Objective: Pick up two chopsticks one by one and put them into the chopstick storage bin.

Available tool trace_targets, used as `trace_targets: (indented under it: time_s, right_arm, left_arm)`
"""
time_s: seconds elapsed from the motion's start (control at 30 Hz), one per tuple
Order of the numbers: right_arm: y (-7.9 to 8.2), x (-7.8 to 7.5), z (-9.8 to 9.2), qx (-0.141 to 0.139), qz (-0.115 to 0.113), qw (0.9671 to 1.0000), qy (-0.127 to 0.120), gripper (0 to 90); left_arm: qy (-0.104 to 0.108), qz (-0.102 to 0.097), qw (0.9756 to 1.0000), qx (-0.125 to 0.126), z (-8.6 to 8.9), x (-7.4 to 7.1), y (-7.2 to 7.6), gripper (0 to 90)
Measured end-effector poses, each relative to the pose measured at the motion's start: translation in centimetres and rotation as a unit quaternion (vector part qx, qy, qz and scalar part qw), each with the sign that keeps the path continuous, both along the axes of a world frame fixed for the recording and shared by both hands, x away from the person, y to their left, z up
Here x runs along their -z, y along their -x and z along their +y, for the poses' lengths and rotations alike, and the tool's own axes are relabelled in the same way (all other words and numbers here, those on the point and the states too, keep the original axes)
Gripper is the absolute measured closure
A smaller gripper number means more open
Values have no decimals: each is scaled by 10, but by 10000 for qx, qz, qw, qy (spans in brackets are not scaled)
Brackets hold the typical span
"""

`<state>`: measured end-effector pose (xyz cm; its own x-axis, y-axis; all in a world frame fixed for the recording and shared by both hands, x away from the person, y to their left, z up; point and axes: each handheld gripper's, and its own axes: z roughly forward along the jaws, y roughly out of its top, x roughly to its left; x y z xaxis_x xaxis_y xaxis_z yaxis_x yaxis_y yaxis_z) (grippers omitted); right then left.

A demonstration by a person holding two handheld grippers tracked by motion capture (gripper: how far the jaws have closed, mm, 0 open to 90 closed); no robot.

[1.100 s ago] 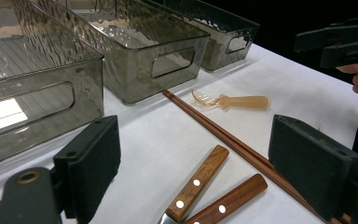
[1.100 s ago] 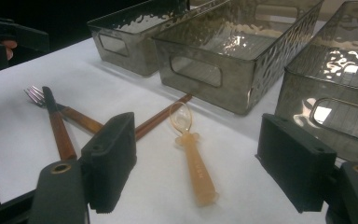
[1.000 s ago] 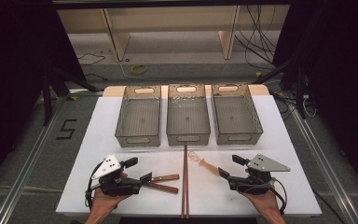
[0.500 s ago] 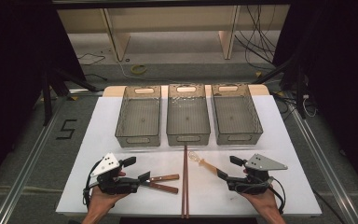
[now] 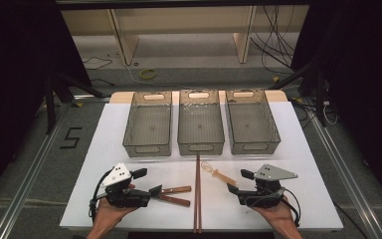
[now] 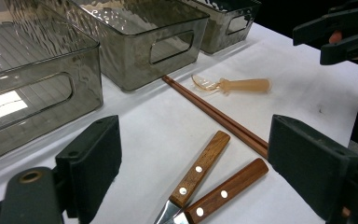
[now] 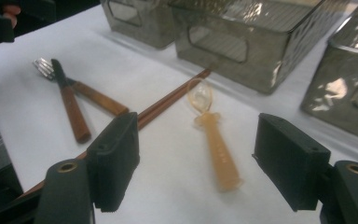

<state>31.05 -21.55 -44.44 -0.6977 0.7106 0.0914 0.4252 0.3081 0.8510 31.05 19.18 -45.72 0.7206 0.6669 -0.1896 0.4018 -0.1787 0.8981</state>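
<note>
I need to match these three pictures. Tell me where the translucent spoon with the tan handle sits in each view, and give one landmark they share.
High view: the spoon lies right of centre, below the middle bin.
Left gripper view: upper middle, beyond the chopsticks.
Right gripper view: centre, between the open jaws, bowl pointing away.
Shared landmark: the chopsticks lying beside it.

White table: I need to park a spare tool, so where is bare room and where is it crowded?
The white table is bare along its left edge beside the left bin and along its right edge beside the right bin. It is crowded in front: chopsticks, wooden-handled cutlery and spoon lie between the grippers.
</note>
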Motion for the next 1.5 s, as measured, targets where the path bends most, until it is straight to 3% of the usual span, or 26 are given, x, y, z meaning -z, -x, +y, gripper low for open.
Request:
trace_targets:
  time_s: [0.2,0.43,0.83,1.23,1.37,1.5]
  right_arm:
    - [-1,2,15,-113,287,9989,349,326]
    - [-2,-1,36,-378,470,9970,476,362]
    - [-8,10,80,-659,872,9873,1152,377]
    - [-16,18,109,-755,1012,9804,1516,391]
    - [-19,21,113,-715,1035,9793,1587,396]
    - [-24,25,116,-677,1150,9762,1708,389]
  left_arm:
    - [-48,7,10000,-1,0,1,0,170]
    - [-2,42,10000,-59,1,2,-1,171]
    - [26,39,9999,-146,4,2,-1,169]
    - [32,47,9998,-164,4,3,-1,167]
    - [26,34,9999,-156,4,3,-1,167]
    - [23,37,9999,-154,4,3,-1,167]
